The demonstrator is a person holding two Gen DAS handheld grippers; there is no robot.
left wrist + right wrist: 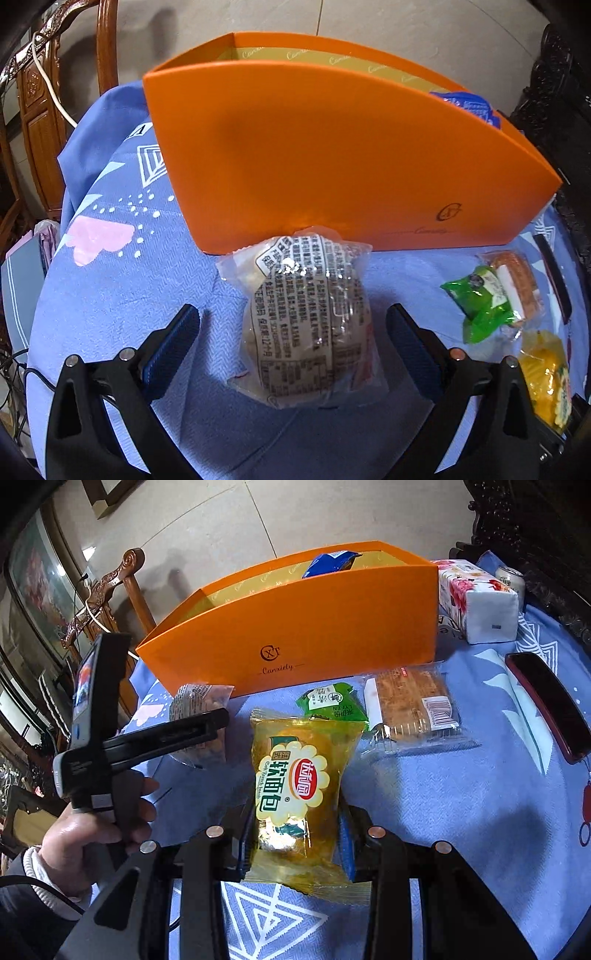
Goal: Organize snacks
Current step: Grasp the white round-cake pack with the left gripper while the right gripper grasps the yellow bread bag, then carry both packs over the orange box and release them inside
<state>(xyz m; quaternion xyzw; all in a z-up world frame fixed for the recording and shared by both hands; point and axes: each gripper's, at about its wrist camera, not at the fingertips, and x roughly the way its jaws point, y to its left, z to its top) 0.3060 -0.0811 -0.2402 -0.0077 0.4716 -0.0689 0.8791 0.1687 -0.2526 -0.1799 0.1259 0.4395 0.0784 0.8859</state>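
An orange box (pixel 332 158) stands at the back of the blue-clothed table; it also shows in the right wrist view (pixel 295 635) with a blue packet (pixel 328 563) inside. My left gripper (pixel 291 325) is open, its fingers on either side of a clear-wrapped round snack (pixel 306 325) lying in front of the box. My right gripper (pixel 295 834) is shut on a yellow soft-bread packet (pixel 299 786). A green packet (pixel 332 701) and a clear-wrapped brown cake (pixel 410 705) lie between it and the box. The left gripper (pixel 207 723) shows at left.
A floral tissue pack (pixel 476 602) and a can (pixel 511 578) stand right of the box. A dark red phone-like object (pixel 546 705) lies at the right. Carved wooden chairs (pixel 40 110) stand beyond the table's left edge. The blue cloth (pixel 461 794) covers the table.
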